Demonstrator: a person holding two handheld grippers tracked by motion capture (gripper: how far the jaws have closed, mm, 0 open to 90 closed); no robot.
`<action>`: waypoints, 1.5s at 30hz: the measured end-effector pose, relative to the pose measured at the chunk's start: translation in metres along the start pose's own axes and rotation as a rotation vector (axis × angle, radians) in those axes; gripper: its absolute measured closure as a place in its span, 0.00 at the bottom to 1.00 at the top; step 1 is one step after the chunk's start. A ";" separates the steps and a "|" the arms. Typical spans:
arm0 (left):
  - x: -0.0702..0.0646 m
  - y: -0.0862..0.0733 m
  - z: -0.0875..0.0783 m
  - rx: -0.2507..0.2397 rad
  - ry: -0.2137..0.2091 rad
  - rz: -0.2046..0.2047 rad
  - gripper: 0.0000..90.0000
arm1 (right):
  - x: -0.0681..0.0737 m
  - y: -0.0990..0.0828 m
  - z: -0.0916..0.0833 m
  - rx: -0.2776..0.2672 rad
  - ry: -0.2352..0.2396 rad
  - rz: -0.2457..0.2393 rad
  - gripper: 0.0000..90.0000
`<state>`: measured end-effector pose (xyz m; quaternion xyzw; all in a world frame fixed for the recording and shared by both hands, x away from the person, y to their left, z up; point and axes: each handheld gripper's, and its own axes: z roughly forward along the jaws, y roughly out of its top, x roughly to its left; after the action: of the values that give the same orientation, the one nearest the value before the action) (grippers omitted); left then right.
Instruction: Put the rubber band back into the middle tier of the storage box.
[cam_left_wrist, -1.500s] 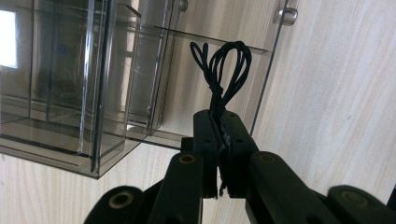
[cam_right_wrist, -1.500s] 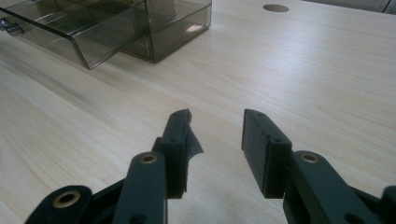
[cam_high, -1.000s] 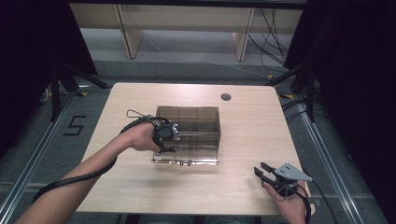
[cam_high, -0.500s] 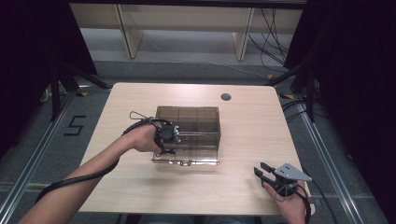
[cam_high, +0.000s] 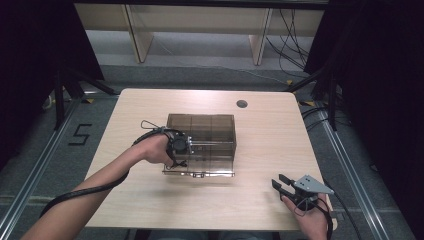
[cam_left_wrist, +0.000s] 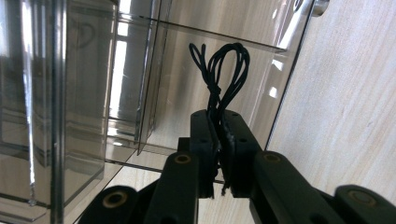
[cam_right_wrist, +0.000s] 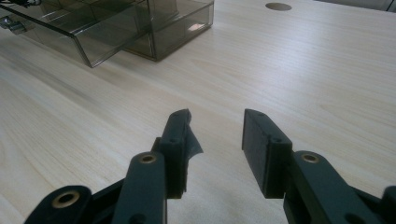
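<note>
— What is the box made of?

— Clear smoky plastic, glossy, with thin walls and dividers splitting it into compartments. It sits near the middle of a pale wood-grain table, and a shallow drawer of the same plastic is pulled out from its near side, with a small metal knob on its front.

— And what is the left gripper doing?

— Its two black jaws are pressed together on a bundle of thin black cord (a few loops stand up above the jaw tips). In the left gripper view the cord hangs over the box's clear compartments, beside the bare table top. From above, the left hand is at the box's left end.

— Anything in the compartments?

— I cannot tell through the glare.

— The right gripper?

— Jaws apart, nothing between them, low over bare wood near the table's front right corner, well apart from the box. Its left pad has a torn-looking flap.

— The room?

— A round hole in the table's far side, grey floor, dark curtains at both sides, wooden shelving behind.
</note>
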<state>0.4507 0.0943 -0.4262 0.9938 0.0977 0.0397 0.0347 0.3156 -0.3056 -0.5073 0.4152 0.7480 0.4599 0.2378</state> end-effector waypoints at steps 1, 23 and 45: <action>0.000 0.000 0.000 0.001 0.000 -0.001 0.91 | 0.000 0.000 0.000 0.001 -0.001 -0.001 0.69; -0.003 -0.024 -0.029 -0.155 0.028 -0.068 0.69 | 0.001 0.000 0.001 0.005 0.004 0.002 0.69; -0.019 -0.084 -0.037 -0.304 0.098 -0.143 0.56 | 0.001 0.000 0.003 0.000 -0.011 -0.022 0.69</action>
<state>0.4125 0.1749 -0.3977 0.9645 0.1626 0.1001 0.1823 0.3174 -0.3030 -0.5091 0.4094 0.7514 0.4548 0.2470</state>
